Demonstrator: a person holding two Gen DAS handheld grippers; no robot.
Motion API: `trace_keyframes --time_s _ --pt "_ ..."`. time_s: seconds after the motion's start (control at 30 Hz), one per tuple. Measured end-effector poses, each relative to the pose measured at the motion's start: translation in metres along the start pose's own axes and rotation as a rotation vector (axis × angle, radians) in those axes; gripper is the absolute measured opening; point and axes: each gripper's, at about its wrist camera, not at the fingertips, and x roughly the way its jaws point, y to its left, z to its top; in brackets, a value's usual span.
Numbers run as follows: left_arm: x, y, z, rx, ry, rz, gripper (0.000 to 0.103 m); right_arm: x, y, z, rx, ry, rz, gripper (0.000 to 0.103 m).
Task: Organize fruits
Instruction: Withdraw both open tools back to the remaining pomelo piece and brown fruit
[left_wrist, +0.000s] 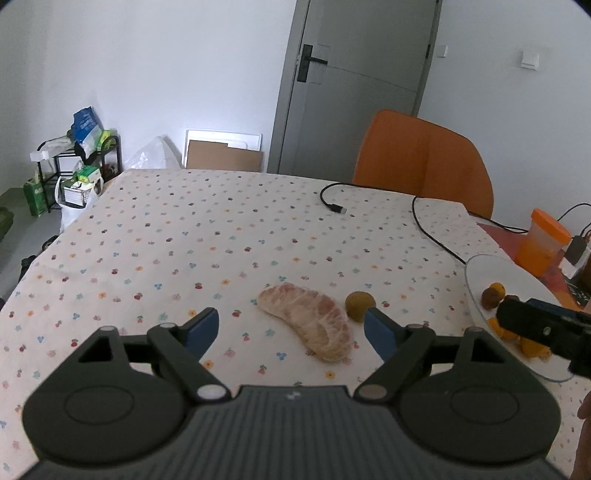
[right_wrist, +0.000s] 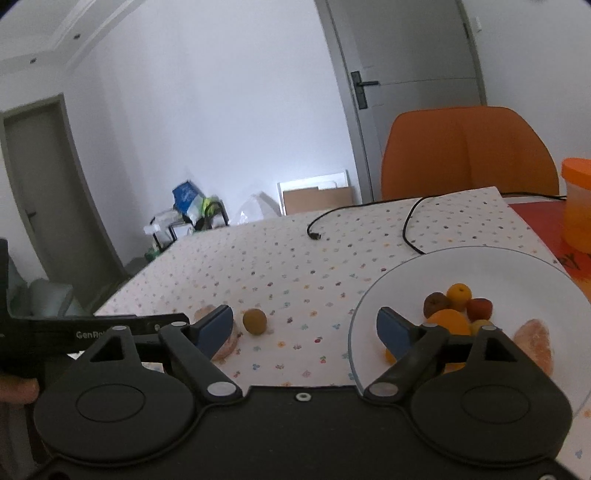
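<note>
lining up left tool (left_wrist: 291, 328), spread wide and empty, over pomelo wedge (left_wrist: 308, 325) on table (left_wrist: 147, 243), brown fruit (left_wrist: 359, 305) beside. right tool (right_wrist: 306, 328) also agape, empty, near plate (right_wrist: 517, 266). next guess: lower, pinch gently, carry to plate.

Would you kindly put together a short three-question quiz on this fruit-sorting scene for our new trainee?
1. True or false: the left hand-held gripper is shut on the pomelo segment.
2. Which loose fruit lies beside that segment on the tablecloth: A) small brownish-green round fruit, B) banana, C) apple?
3. Fill in: the sorted fruits, among them an orange, sit on a white ____.

Key: 1 false, it is open with the segment lying between its fingers; 2 A; 3 plate.
</note>
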Motion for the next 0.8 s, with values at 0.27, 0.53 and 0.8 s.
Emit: trace_keyframes --time_s 0.27,0.53,0.8 --pt "0.018 -0.009 -0.004 0.011 0.026 0.008 0.084 0.006 -0.003 0.004 -0.011 0.000 0.009 0.082" --pt "0.038 -0.020 -0.003 0.035 0.041 0.031 0.084 0.009 -0.005 0.006 -0.014 0.001 0.007 0.073" --pt "0.056 -0.025 -0.004 0.068 0.074 0.077 0.084 0.014 -0.005 0.007 -0.012 0.009 0.010 0.068"
